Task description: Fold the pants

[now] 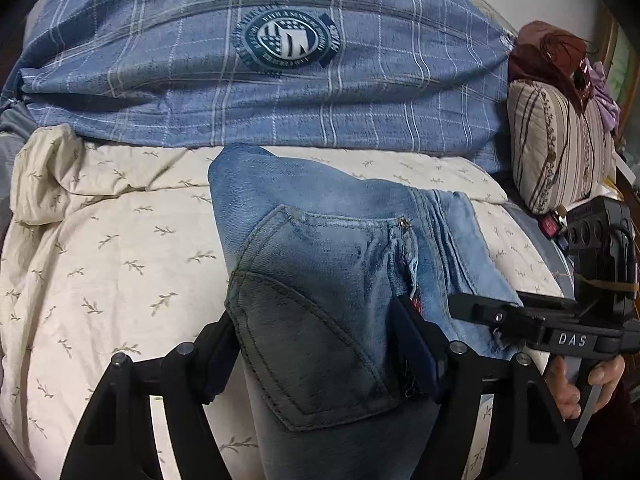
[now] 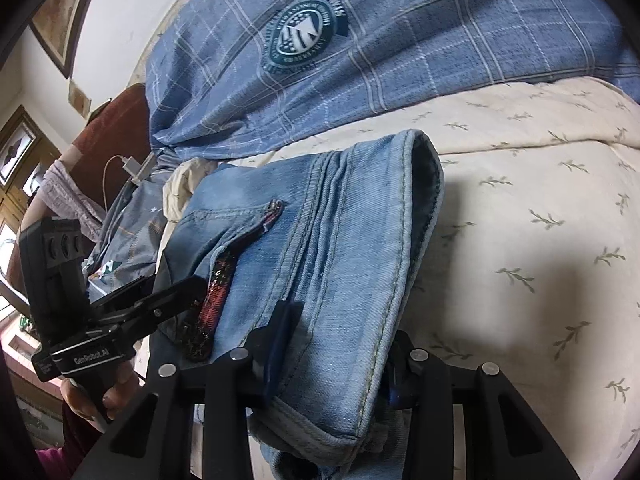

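The left claw sits at the near edge of the left wrist view, its two black fingers set wide on either side of the pants and pressed into the thick folded denim, right over a dark back pocket. The right claw grips the same bundle from the other end, its fingers set narrower, one blue pad lying on the top layer and the other under the seamed edge. A red plaid tab runs along the pocket opening between the two claws.

Each claw shows in the other's camera: the right one carries the white letters "DAS" on its body, the left one reads "GenRobot.AI". A hand wraps the right handle and another hand the left.

The pants are light blue jeans, folded into a short thick stack and lifted a little over the bed, which wears a cream sheet printed with small leaf sprigs.

Beyond lies a blue plaid duvet with a round green crest; its ring of lettering is too small to read, apart from "SMS" on a side banner. Farther back, a striped pillow stands under maroon cloth, and a white charger cable trails by the bed's edge.
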Demonstrator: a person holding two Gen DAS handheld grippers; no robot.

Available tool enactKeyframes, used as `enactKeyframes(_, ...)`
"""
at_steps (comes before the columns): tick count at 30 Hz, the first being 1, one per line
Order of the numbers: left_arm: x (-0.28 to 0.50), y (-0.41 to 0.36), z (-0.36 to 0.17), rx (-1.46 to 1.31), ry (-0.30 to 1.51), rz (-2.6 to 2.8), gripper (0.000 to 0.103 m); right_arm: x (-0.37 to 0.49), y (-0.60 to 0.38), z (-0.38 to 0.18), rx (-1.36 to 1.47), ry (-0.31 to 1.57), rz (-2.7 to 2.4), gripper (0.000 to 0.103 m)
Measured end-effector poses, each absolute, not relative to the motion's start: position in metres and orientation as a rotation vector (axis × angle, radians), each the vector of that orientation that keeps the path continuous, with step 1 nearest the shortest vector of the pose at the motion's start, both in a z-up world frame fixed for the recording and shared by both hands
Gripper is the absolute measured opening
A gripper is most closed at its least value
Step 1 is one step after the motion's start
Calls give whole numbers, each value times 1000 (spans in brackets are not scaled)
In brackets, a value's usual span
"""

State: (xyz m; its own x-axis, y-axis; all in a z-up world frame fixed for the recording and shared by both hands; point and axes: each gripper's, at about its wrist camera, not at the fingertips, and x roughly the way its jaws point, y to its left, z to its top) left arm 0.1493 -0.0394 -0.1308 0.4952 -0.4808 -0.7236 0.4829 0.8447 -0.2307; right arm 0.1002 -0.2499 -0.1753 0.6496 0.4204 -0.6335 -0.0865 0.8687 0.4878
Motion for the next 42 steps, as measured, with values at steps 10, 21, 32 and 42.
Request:
enactKeyframes(10,152,-16,-115,-19,808,-497,74,111,-220,-166,447,776,340,41)
enactKeyframes(21,178,-3,-132,-41,854,-432,74,130,-210,-168,504,752,297,41)
enactKeyframes(32,183,-11,-147,26,880,-350,82,140,-215,-188,503,859,231,54)
enactKeyframes(42,169,-11,-136,82,813,-265,86,119,-215,-174,419,814,205,62)
